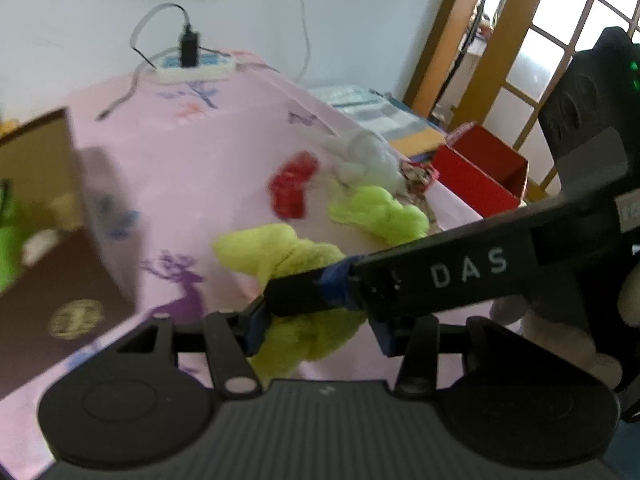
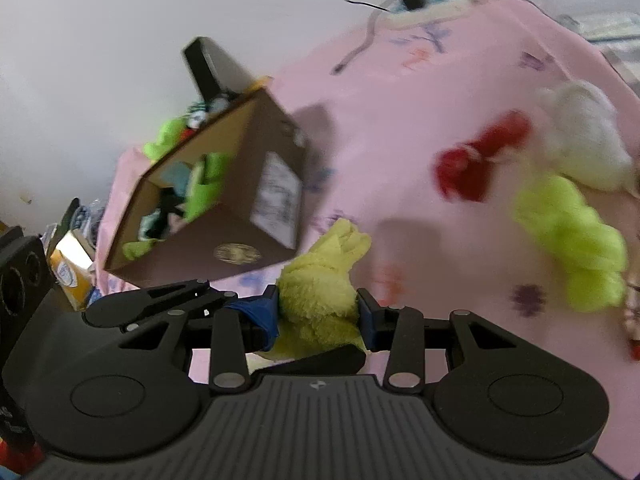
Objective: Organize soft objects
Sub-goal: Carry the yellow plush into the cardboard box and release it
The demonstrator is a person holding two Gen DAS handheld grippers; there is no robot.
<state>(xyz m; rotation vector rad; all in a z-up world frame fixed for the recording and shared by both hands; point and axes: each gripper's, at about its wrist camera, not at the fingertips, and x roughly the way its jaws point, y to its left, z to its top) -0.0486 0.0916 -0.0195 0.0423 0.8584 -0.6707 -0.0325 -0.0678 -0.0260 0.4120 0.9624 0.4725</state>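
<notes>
A pale yellow fuzzy cloth lies on the pink tablecloth and both grippers hold it. My left gripper is shut on its near end. My right gripper is shut on the same yellow cloth; its finger crosses the left wrist view. A brown cardboard box with several soft things inside stands at the left. A lime green cloth, a red soft item and a white fluffy item lie further right.
A white power strip with a black plug and cables sits at the table's far edge. A red box stands beyond the right edge. A wooden glass door is at the back right.
</notes>
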